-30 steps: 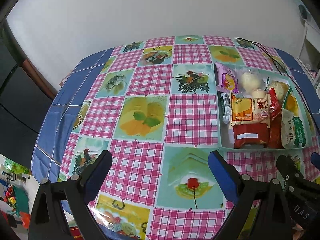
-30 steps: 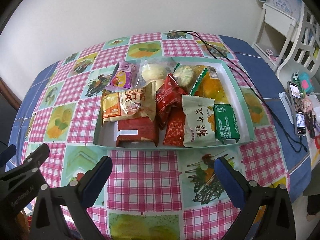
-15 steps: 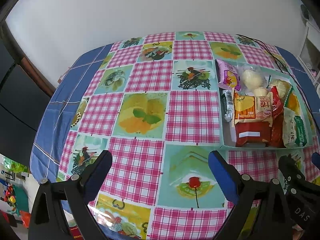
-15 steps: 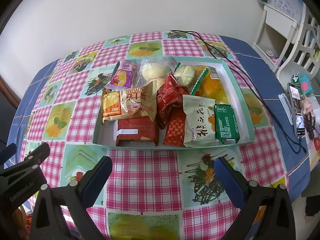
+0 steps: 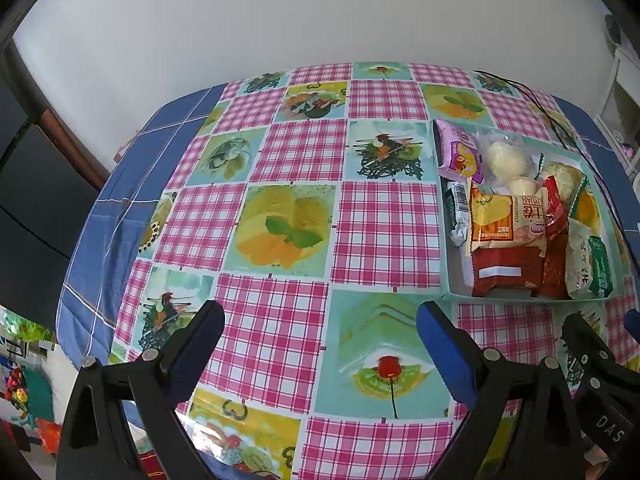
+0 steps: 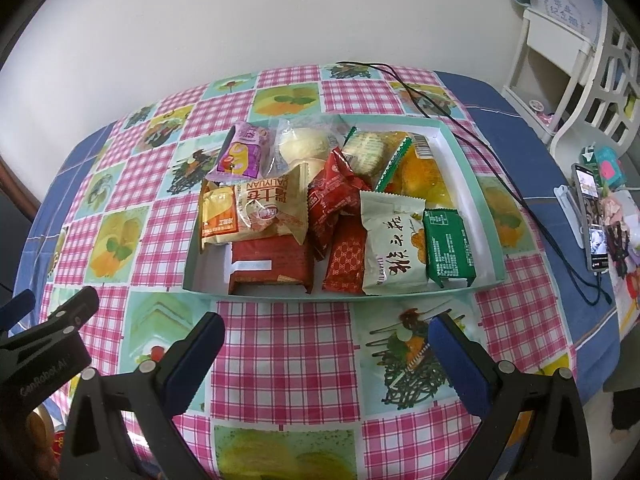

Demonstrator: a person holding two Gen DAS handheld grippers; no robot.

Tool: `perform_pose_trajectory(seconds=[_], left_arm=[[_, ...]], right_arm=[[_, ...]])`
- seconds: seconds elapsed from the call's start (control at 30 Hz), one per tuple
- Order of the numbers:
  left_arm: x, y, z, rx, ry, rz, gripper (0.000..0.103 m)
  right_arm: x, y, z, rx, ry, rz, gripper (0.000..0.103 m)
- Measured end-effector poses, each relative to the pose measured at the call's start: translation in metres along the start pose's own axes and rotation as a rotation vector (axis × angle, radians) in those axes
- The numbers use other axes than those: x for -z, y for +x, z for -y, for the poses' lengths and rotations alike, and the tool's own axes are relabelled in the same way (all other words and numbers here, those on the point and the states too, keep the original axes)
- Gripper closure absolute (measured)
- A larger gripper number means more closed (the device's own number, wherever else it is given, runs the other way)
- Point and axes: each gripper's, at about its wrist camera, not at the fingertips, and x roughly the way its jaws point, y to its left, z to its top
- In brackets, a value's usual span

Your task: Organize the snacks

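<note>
the shallow mint-green cardboard tray point(image 6: 476, 200) sits on the pink-checked, fruit-print surface point(image 6: 280, 344), and every snack packet in view lies inside it, overlapping loosely: a purple pouch point(image 6: 242, 152) at the far left corner, a dark red box point(image 6: 272, 264), a white packet with black lettering point(image 6: 394, 252) and a green packet point(image 6: 448, 248) along the near wall. the left tool point(image 5: 320, 344) and right tool point(image 6: 326, 346) hover spread wide, holding nothing, short of the tray. gathered but jumbled fits either finished collecting or awaiting neatening.
</note>
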Motion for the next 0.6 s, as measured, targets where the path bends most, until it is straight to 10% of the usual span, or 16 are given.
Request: perform_pose_trajectory(seconds=[0.6], left_arm=[[0.0009, 0.0029, 0.0036, 0.012, 0.014, -0.017, 0.006]], right_arm=[[0.0002, -0.0001, -0.0014, 0.004, -0.004, -0.002, 0.000]])
